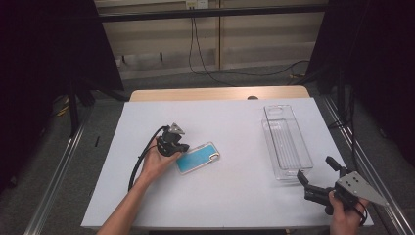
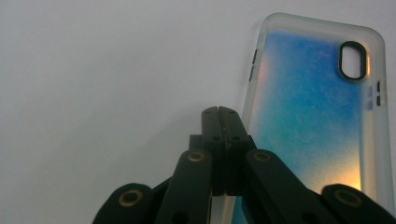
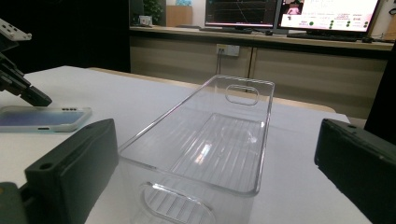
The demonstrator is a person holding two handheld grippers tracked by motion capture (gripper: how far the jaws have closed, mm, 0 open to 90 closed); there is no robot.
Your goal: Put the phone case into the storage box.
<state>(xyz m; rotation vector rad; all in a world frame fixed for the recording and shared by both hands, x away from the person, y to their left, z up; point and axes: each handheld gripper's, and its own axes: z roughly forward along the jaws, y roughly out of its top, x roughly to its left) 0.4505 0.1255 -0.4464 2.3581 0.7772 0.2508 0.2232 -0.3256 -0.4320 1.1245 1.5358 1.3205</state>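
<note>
Nearest the camera, the right gripper [image 1: 313, 172] hovers at the desk's [image 1: 230, 196] near right corner, its jaws spread wide and aimed at the near end of the tray [image 1: 286, 142]. That clear tray, the biggest thing on the white desk, lies lengthwise along the right edge with nothing between the jaws. Left of the middle lies the blue case [image 1: 197, 157], flat and slanted. Smallest, the left gripper [image 1: 179, 147] points down at the case's left end, jaws pressed together on nothing, their tips just beside the case's [image 2: 317, 112] edge.
</note>
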